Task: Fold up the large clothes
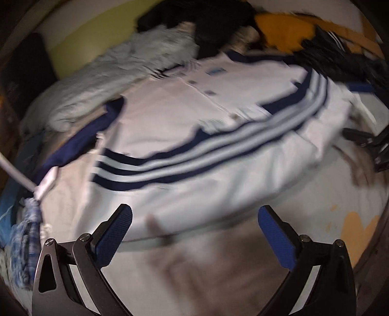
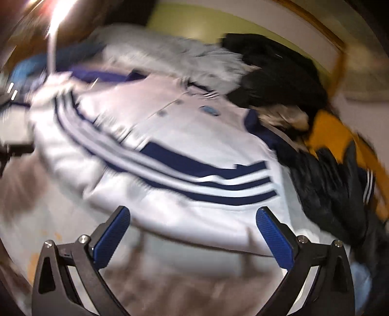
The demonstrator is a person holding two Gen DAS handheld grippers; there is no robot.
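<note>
- Jacket [image 1: 194, 126], white with navy panels and triple navy stripes along the sleeves, lies spread face up across a pale bed surface [image 1: 218, 267]; a row of small buttons or snaps runs down its front and a small blue label sits near the collar.
- Handling, as a judgement: the cloth looks soft, light and limp, likely a little slick like sportswear, so it should drape and slide rather than hold a crease. Best hold seems to be a pinch at the near hem or a sleeve cuff, one corner for each tool.
- One striped sleeve is laid across the body, so the fold looks partly started; both views are blurred, so finer creases cannot be made out.
- Left gripper [image 1: 194, 233] hovers just short of the jacket's near edge, its blue-padded fingers spread wide, holding nothing.
- Right gripper [image 2: 193, 233] sits likewise near the hem, fingers spread wide and empty.
- Around the jacket: a pale grey-blue garment [image 1: 116, 73] touching its far side, a black garment [image 1: 206, 21] beyond that, an orange garment [image 1: 284, 26] and more dark clothing [image 2: 333, 184] crowding the collar end.
- Blue checked fabric [image 1: 24, 233] lies at the bed's edge beside a white rod [image 1: 14, 170].
</note>
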